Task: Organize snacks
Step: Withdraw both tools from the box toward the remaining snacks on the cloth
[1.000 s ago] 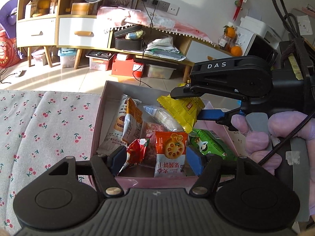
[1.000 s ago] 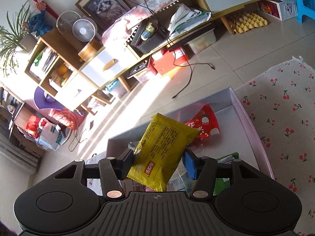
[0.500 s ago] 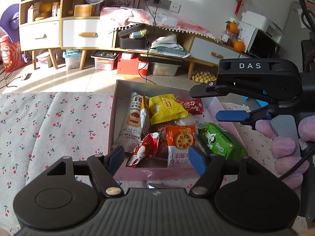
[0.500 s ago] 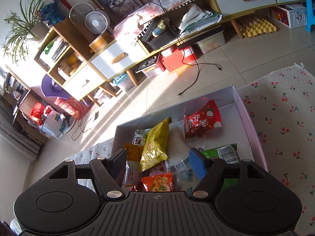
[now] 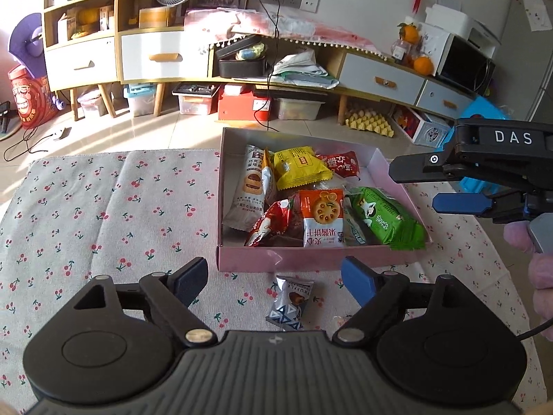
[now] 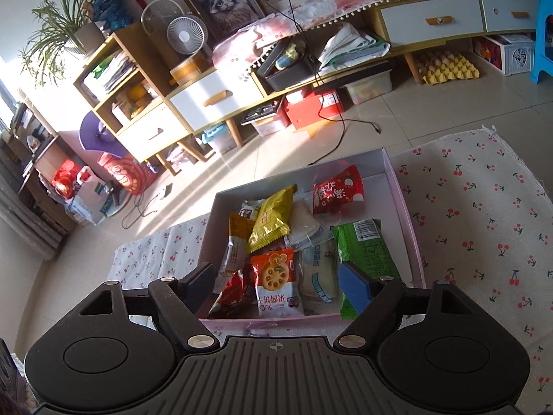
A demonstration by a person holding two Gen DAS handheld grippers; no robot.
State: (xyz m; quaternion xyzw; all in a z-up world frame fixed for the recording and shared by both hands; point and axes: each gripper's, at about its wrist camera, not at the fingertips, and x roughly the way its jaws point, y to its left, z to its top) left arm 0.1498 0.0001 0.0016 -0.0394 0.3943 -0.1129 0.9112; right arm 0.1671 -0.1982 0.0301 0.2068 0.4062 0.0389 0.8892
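A pink box (image 5: 311, 261) (image 6: 413, 242) on the cherry-print cloth holds several snack packets. Among them are a yellow one (image 5: 297, 169) (image 6: 269, 221), a green one (image 5: 383, 218) (image 6: 366, 245), an orange biscuit one (image 5: 321, 218) (image 6: 274, 276) and a red one (image 5: 340, 164) (image 6: 337, 190). A small blue-and-white truffle packet (image 5: 290, 302) lies on the cloth just outside the box's near wall. My left gripper (image 5: 273, 276) hovers above it, jaws opening, gripping nothing. My right gripper (image 6: 276, 278) (image 5: 414, 188) hangs over the box's near right side, jaws opening and empty.
The cherry-print cloth (image 5: 103, 207) stretches to the left and right of the box. A gloved hand (image 5: 539, 269) holds the right gripper. Beyond the table's far edge are the tiled floor (image 5: 138, 131) and low cabinets (image 5: 152, 55).
The right gripper let go of the yellow packet, which now lies in the box. Both grippers drew back and up from the box, jaws wider. The truffle packet has come into view.
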